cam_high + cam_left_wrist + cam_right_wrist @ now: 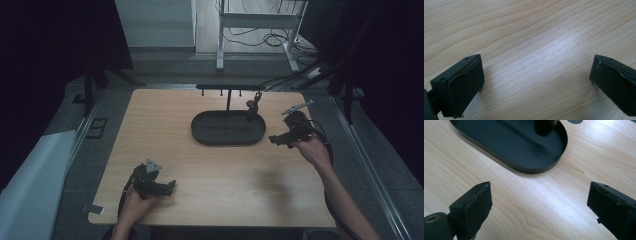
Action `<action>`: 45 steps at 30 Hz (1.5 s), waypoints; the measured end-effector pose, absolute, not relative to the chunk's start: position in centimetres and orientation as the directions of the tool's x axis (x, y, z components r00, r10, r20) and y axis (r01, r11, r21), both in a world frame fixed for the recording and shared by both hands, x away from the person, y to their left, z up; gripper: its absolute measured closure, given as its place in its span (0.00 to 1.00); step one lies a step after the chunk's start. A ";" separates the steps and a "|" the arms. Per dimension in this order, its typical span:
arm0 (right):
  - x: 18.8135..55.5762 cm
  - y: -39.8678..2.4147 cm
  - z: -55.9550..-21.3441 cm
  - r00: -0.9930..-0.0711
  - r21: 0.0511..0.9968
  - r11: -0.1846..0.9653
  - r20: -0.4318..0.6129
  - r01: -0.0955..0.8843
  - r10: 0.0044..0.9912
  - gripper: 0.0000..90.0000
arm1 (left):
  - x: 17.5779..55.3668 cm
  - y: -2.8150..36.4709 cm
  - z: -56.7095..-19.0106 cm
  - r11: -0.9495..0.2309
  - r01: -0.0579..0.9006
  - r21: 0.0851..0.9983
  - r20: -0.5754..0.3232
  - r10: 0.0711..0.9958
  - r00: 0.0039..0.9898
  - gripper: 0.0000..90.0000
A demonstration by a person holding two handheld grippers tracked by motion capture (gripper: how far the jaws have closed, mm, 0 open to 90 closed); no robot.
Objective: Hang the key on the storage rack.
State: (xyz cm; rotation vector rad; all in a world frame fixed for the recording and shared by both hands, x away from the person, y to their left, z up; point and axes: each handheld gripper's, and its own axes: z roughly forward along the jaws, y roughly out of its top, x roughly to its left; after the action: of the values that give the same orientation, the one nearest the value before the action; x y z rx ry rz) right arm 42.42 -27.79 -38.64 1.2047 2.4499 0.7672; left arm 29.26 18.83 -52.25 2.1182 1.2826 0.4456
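My left claw (171, 187) rests at seven o'clock on the wooden table (210, 170), spread wide, nothing between its pads. At twelve sits the dark oval tray (228, 128). At two o'clock my right claw (273, 140) hangs released, empty, just beside the tray.
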 end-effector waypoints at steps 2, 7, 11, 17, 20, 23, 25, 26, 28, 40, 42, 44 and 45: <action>42.0 -28.0 -38.7 -0.601 0.584 0.505 -0.036 0.636 0.798 0.06 | 29.3 18.8 -52.2 -0.340 0.673 0.657 -0.029 0.881 0.473 0.00; 40.9 -28.6 -39.0 -0.605 0.580 0.508 -0.034 0.637 0.796 0.05 | 29.3 18.8 -52.2 -0.340 0.673 0.656 -0.029 0.881 0.473 0.00; 39.9 -29.2 -39.1 -0.607 0.575 0.511 -0.032 0.639 0.794 0.02 | 29.3 18.8 -52.2 -0.340 0.673 0.657 -0.029 0.881 0.473 0.00; 38.5 -29.9 -39.5 -0.606 0.575 0.511 -0.033 0.639 0.795 0.00 | 29.3 18.8 -52.2 -0.343 0.672 0.657 -0.026 0.880 0.474 0.00; 37.9 -30.2 -39.8 -0.603 0.566 0.514 -0.036 0.645 0.797 0.00 | 29.3 18.8 -52.2 -0.342 0.672 0.656 -0.026 0.880 0.474 0.00; 37.2 -30.6 -40.2 -0.600 0.571 0.511 -0.040 0.642 0.799 0.00 | 29.3 18.8 -52.3 -0.339 0.673 0.657 -0.029 0.881 0.472 0.00; 36.8 -30.7 -40.5 -0.598 0.575 0.511 -0.048 0.639 0.800 0.00 | 29.3 18.8 -52.3 -0.337 0.673 0.659 -0.030 0.882 0.470 0.00; 36.6 -30.8 -40.7 -0.598 0.578 0.512 -0.052 0.635 0.800 0.00 | 29.3 18.8 -52.3 -0.336 0.673 0.659 -0.030 0.882 0.470 0.00; 36.1 -30.9 -41.1 -0.597 0.583 0.512 -0.056 0.631 0.800 0.00 | 29.2 18.8 -52.3 -0.332 0.674 0.660 -0.032 0.884 0.467 0.00; 34.1 -31.2 -44.1 -0.591 0.600 0.477 -0.009 0.642 0.806 0.00 | 29.2 18.8 -52.3 -0.332 0.675 0.658 -0.030 0.885 0.465 0.00; 33.8 -31.3 -44.5 -0.592 0.599 0.477 -0.006 0.643 0.806 0.00 | 29.2 18.8 -52.3 -0.334 0.675 0.657 -0.030 0.884 0.466 0.00; 33.5 -31.3 -45.1 -0.588 0.602 0.471 -0.004 0.644 0.809 0.00 | 29.2 18.8 -52.3 -0.333 0.675 0.659 -0.030 0.885 0.465 0.00; 33.4 -31.3 -45.3 -0.586 0.603 0.468 -0.001 0.646 0.810 0.00 | 29.2 18.8 -52.3 -0.332 0.674 0.659 -0.030 0.885 0.465 0.00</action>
State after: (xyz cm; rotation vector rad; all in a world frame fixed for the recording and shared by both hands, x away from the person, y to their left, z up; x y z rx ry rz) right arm 33.40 -31.28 -45.32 1.2415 2.4322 0.8155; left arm 29.21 18.77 -52.28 2.1096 1.2906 0.4501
